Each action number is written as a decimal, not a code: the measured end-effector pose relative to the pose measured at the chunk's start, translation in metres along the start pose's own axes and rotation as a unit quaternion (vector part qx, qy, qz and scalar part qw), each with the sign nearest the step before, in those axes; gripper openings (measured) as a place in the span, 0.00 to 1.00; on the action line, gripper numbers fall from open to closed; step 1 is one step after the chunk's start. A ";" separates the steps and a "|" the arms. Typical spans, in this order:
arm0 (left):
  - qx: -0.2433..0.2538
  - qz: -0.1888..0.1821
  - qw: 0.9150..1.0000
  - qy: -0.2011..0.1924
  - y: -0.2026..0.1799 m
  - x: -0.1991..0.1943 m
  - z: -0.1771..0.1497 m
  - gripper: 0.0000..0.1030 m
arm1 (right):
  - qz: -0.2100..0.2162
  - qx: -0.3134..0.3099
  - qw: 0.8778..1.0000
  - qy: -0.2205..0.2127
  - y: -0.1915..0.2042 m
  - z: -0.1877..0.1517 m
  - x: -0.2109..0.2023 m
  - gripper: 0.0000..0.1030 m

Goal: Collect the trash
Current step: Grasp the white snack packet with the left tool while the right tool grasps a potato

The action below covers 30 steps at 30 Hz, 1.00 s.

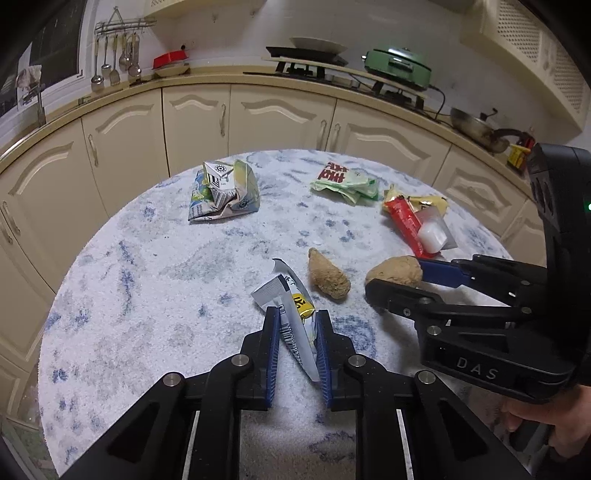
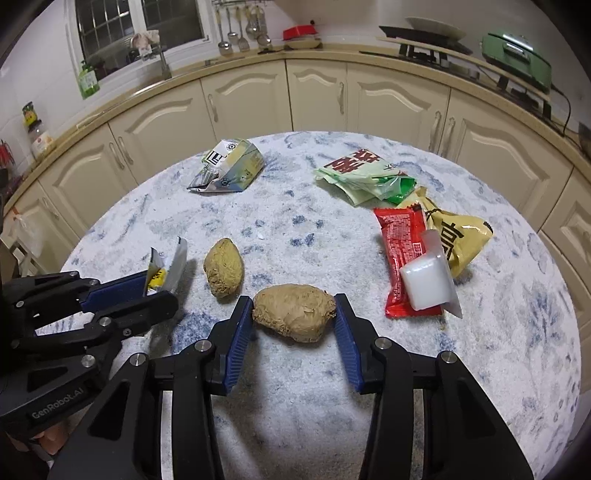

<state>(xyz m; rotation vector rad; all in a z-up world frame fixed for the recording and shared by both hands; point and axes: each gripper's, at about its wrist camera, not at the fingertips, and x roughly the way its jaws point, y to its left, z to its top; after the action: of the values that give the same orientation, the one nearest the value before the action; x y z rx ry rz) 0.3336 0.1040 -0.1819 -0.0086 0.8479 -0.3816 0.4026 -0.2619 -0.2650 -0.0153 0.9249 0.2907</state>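
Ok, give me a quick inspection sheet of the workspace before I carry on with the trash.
Surface: round table under a white-and-blue speckled cover.
Job's things: white wrapper between left jaws; brown lump between right jaws; second brown lump loose; crushed carton, green packet, red packet, yellow packet, clear-wrapped white block.
Clutter: nothing seen beyond the trash.
Grippers: left gripper shut on the wrapper; right gripper closed against the lump.
Cables: black cord from the green cooker.
Surroundings: cream cabinets, hanging utensils, window.
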 end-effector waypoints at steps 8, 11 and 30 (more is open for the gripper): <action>-0.010 0.005 1.000 -0.021 -0.010 -0.029 -0.015 0.14 | 0.010 0.008 1.000 -0.018 -0.002 -0.007 -0.019 0.43; -0.006 0.007 0.999 -0.035 -0.020 -0.047 -0.016 0.14 | 0.012 0.012 0.999 -0.029 -0.005 -0.010 -0.032 0.43; 0.035 -0.021 0.993 -0.111 -0.116 -0.128 -0.019 0.14 | 0.002 0.063 0.989 -0.134 -0.063 -0.051 -0.163 0.43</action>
<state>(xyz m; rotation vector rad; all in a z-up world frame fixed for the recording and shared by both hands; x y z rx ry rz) 0.2059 0.0410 -0.0828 -0.0040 0.6158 -0.4399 0.2860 -0.3689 -0.1741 0.1384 0.6752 0.2303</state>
